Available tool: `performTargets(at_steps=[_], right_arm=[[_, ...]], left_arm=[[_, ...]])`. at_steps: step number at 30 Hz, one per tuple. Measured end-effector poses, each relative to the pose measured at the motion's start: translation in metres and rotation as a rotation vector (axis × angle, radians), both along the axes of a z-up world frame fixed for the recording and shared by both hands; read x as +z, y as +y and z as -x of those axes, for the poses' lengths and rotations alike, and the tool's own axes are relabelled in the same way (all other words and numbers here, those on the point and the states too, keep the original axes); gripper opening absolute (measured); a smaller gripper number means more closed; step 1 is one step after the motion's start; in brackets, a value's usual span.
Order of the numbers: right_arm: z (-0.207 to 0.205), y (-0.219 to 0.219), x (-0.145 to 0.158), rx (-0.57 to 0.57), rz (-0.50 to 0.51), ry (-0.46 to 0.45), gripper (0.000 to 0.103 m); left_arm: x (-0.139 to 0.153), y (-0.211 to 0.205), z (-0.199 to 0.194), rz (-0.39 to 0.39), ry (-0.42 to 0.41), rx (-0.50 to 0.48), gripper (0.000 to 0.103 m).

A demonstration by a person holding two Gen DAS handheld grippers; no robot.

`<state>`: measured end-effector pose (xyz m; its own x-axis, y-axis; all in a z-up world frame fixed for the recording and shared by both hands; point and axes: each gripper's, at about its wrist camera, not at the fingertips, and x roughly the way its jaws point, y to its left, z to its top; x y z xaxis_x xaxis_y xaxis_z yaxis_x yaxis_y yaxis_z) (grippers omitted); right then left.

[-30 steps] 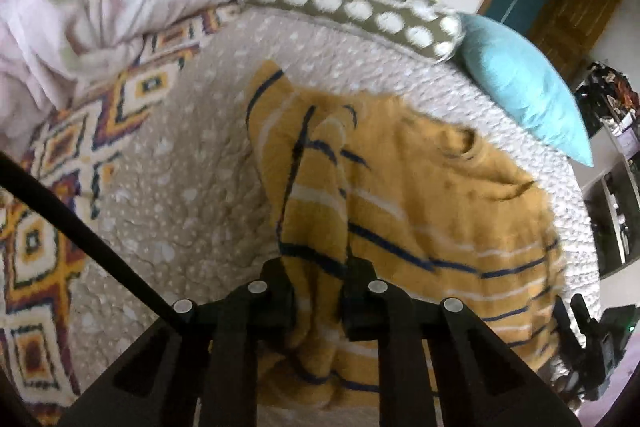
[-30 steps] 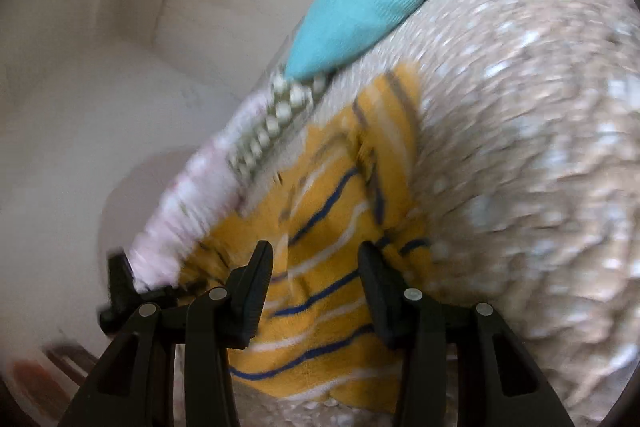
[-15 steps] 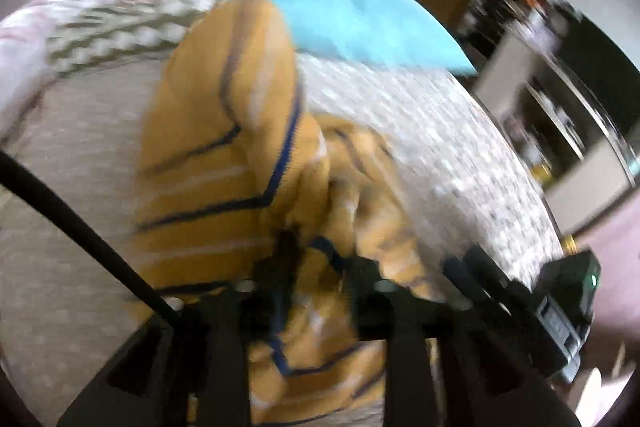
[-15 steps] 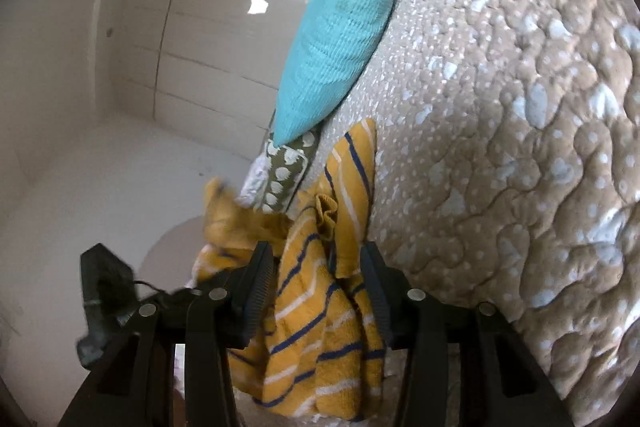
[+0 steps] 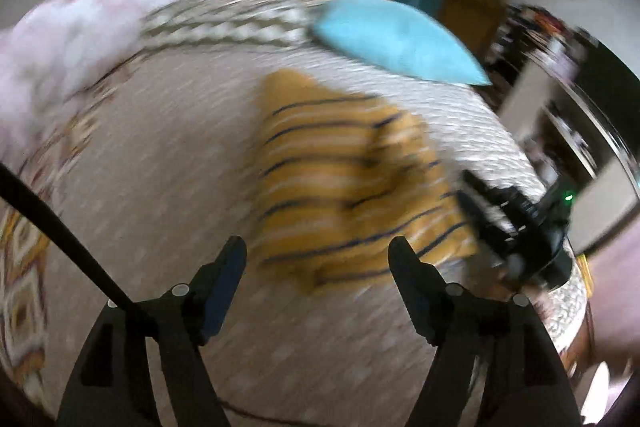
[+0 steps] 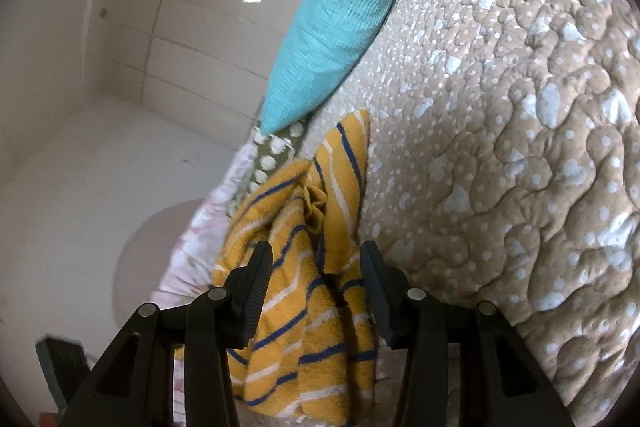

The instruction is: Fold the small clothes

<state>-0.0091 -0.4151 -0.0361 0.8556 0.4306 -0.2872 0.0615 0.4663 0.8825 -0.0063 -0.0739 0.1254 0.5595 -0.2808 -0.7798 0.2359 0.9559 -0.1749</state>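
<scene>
Quilted beige bedspread [image 6: 520,147] with pale spots fills most of the right wrist view and the middle of the blurred left wrist view, with a white tiled wall behind it at upper left. Along the head of the bed lie a turquoise pillow [image 6: 336,27], a green pillow with white dots [image 6: 276,151] and a pale pink floral bundle [image 5: 76,31], all well clear of the work. At centre of the left wrist view the mustard striped sweater [image 5: 348,183] lies bunched on the bedspread, one half thrown over the other. Its lower right edge runs to the right gripper [image 6: 316,255], whose fingers sit on either side of a hanging fold; the cloth passes between them, but the gap looks too wide for a firm pinch, so I cannot tell whether it is gripped. Spread wide and holding nothing, the left gripper [image 5: 318,251] hovers above the sweater's near edge. The step in hand looks like setting down the first fold. To do it well, lay the held edge flat and in line with the far edge, let go only once the cloth rests on the bed, then use the left gripper to smooth the lump at centre before taking a sleeve. Thick knit like this tends to slide back, so press the crease.
</scene>
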Motion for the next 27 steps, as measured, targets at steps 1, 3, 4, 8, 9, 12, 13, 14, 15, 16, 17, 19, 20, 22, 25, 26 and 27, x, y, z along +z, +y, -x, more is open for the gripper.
performTargets(at_steps=[1,3,4,8,9,12,13,14,15,16,17,19,20,22,25,26,27], right_arm=[[-0.006,0.004,0.005,0.021,0.044,0.04,0.049],[-0.009,0.014,0.022,0.043,0.167,0.129,0.052],[-0.004,0.019,0.035,0.039,0.215,0.116,0.052],[0.009,0.055,0.091,0.125,0.302,-0.001,0.056],[0.008,0.066,0.102,0.146,0.33,-0.019,0.059],[-0.001,0.107,0.124,0.219,0.449,-0.061,0.062],[-0.005,0.12,0.125,0.234,0.491,-0.056,0.062],[-0.01,0.131,0.124,0.25,0.532,-0.044,0.062],[-0.015,0.141,0.121,0.267,0.565,-0.03,0.062],[-0.028,0.15,0.112,0.279,0.618,0.016,0.062],[-0.035,0.154,0.102,0.286,0.666,0.069,0.043],[-0.05,0.155,0.078,0.322,0.695,0.184,0.005],[-0.047,0.145,0.076,0.301,0.648,0.184,0.005],[-0.03,0.117,0.082,0.256,0.543,0.129,0.005],[0.002,0.084,0.094,0.192,0.515,0.093,0.004],[0.014,0.074,0.092,0.166,0.525,0.104,0.004],[0.019,0.07,0.088,0.155,0.53,0.12,0.004]], left_arm=[[-0.004,0.016,0.007,0.012,0.017,0.042,0.072],[-0.011,0.046,0.02,0.053,0.04,0.108,0.072],[-0.015,0.059,0.027,0.077,0.045,0.131,0.072],[-0.028,0.089,0.048,0.103,0.048,0.182,0.072],[-0.031,0.092,0.052,0.104,0.048,0.184,0.072],[-0.035,0.097,0.06,0.117,0.055,0.189,0.072],[-0.036,0.098,0.064,0.124,0.057,0.188,0.072],[-0.036,0.098,0.066,0.129,0.059,0.185,0.072],[-0.037,0.096,0.068,0.128,0.063,0.182,0.072],[-0.037,0.096,0.07,0.124,0.064,0.18,0.072],[-0.038,0.097,0.072,0.118,0.065,0.179,0.072],[-0.036,0.097,0.077,0.109,0.063,0.174,0.072],[-0.034,0.098,0.08,0.105,0.057,0.17,0.072],[-0.031,0.099,0.083,0.088,0.039,0.168,0.072],[-0.033,0.097,0.079,0.056,0.038,0.17,0.072],[-0.035,0.096,0.077,0.06,0.045,0.167,0.072],[-0.038,0.093,0.075,0.069,0.057,0.163,0.072]])
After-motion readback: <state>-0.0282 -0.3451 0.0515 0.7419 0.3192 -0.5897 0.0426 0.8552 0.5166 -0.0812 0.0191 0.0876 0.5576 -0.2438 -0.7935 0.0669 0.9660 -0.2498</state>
